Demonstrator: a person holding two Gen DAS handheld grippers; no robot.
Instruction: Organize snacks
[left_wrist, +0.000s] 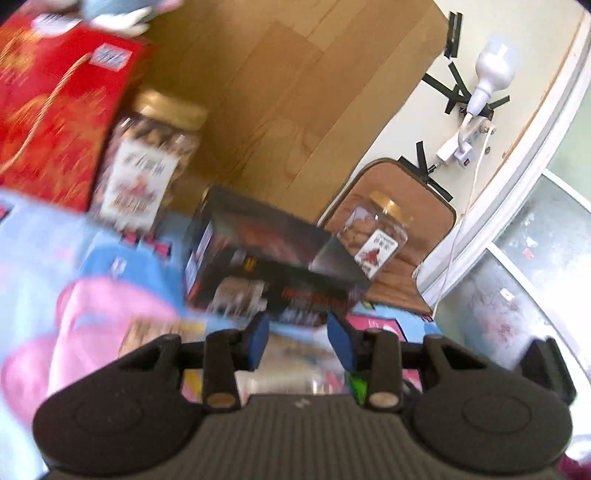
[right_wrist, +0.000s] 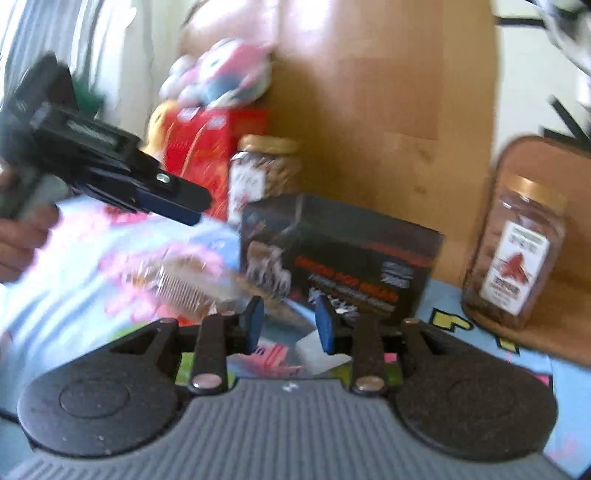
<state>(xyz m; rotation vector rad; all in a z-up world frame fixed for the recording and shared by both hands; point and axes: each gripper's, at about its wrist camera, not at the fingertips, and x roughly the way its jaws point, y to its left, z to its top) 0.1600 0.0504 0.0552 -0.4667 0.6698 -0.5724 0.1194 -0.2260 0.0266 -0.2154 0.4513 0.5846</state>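
A black snack box (left_wrist: 273, 266) stands on the blue patterned cloth (left_wrist: 122, 258), just ahead of my open left gripper (left_wrist: 297, 332). A gold-lidded jar of nuts (left_wrist: 147, 158) stands behind it on the left beside a red gift box (left_wrist: 55, 110). A second jar (left_wrist: 376, 240) rests on a brown cushion (left_wrist: 413, 206). In the right wrist view my open right gripper (right_wrist: 288, 317) faces the black box (right_wrist: 340, 258). A clear wrapped snack packet (right_wrist: 184, 280) lies to its left. The left gripper (right_wrist: 173, 203) hovers above the packet, empty. The second jar (right_wrist: 513, 254) is at the right.
A wooden panel (left_wrist: 280, 92) backs the cloth. A plush toy (right_wrist: 221, 74) sits on the red gift box (right_wrist: 199, 147). A white lamp and cables (left_wrist: 487, 74) hang on the wall at the right. Small loose packets (right_wrist: 273, 354) lie under my right gripper.
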